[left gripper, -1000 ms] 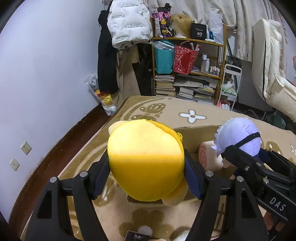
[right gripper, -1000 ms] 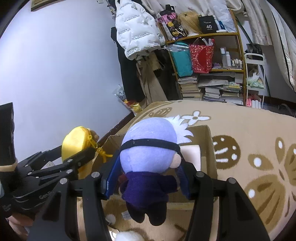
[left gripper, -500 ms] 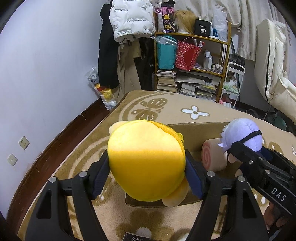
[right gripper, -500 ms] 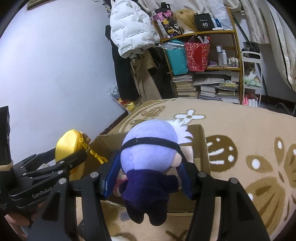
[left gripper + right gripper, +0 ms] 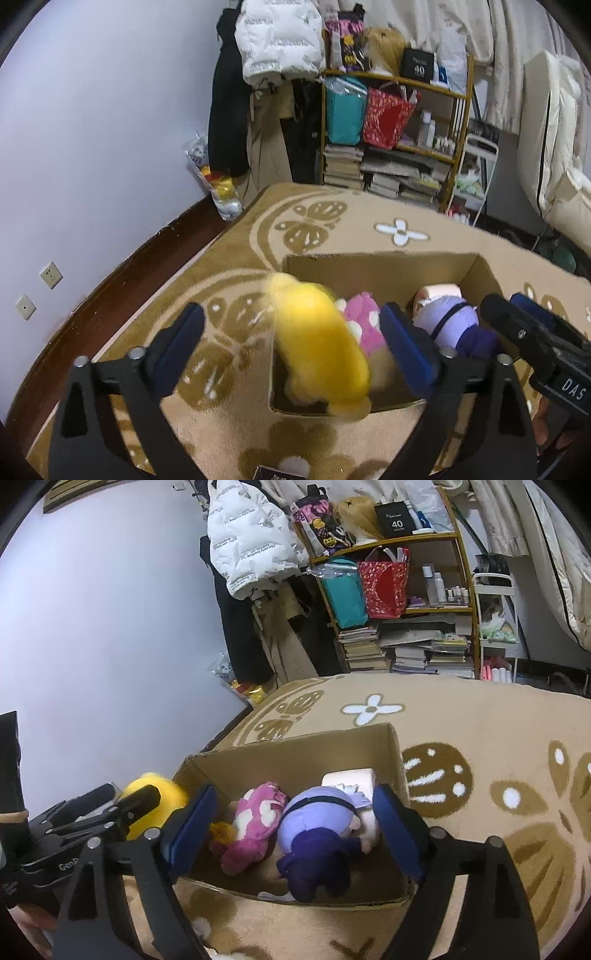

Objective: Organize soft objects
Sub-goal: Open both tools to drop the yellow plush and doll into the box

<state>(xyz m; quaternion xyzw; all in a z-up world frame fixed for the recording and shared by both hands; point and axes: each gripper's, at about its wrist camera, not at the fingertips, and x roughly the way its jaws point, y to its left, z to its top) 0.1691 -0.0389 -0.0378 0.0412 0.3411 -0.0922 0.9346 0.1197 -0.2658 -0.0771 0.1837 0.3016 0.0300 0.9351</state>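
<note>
My left gripper and right gripper are matt black plastic with dull blue foam-like pads and small shiny metal screws. The yellow plush looks fuzzy. The doll is soft cloth. The box is plain matt cardboard. The rug is thick, shaggy pile.

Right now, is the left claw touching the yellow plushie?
Apart. The left wrist view shows the opening left claw with carpet visible between each pad and the yellow plushie.
</note>
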